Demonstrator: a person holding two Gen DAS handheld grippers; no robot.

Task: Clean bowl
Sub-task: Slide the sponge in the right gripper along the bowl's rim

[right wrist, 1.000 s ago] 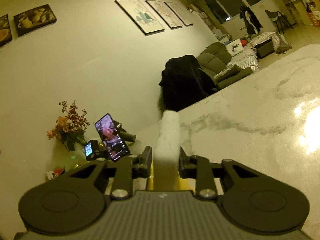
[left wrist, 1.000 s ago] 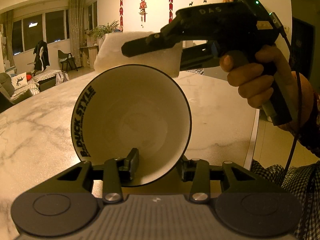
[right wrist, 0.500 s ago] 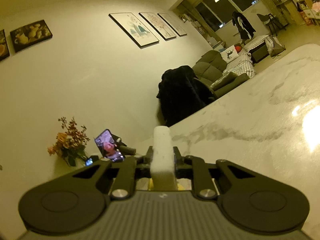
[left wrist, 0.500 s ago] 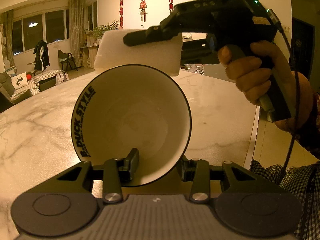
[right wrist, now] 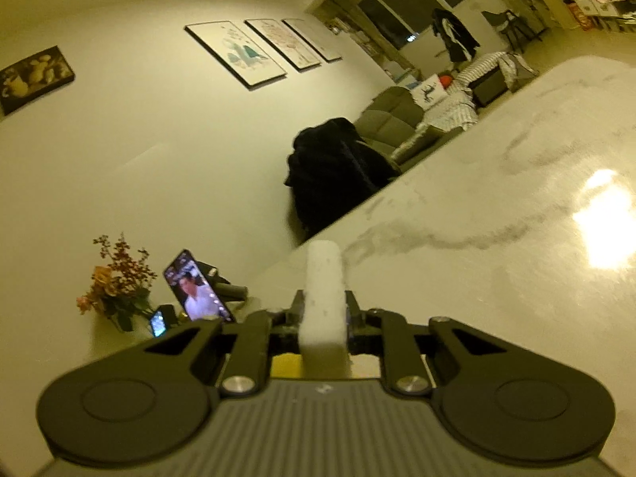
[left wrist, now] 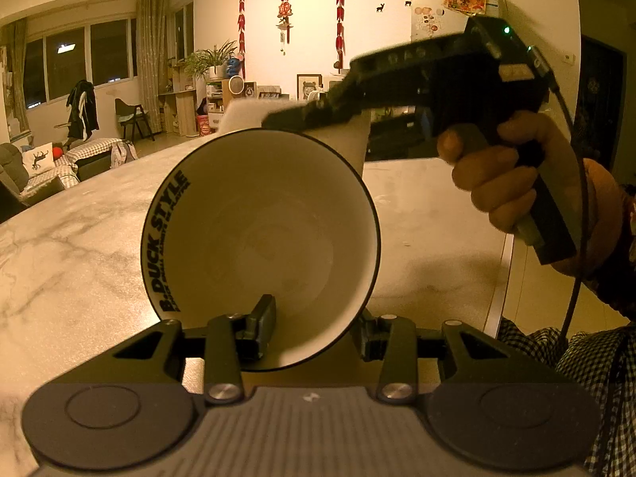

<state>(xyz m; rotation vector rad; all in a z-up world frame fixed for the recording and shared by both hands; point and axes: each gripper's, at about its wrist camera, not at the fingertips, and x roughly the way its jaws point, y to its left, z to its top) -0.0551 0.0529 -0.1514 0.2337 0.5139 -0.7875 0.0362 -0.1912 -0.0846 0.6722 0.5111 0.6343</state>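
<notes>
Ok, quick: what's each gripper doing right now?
Left gripper: closed on the bowl rim, bowl tipped on its side.
Right gripper: closed on the white sponge.

The left claw [left wrist: 314, 330] was matte black, with two round discs at its base, a grey ribbed panel between them and a silver screw on each finger link. The right claw [right wrist: 322, 314] looked the same. Seen from outside, the right one was a black pistol-grip body with a green light and a black cable. The person wore a black-and-white checked sleeve [left wrist: 564, 361].
</notes>
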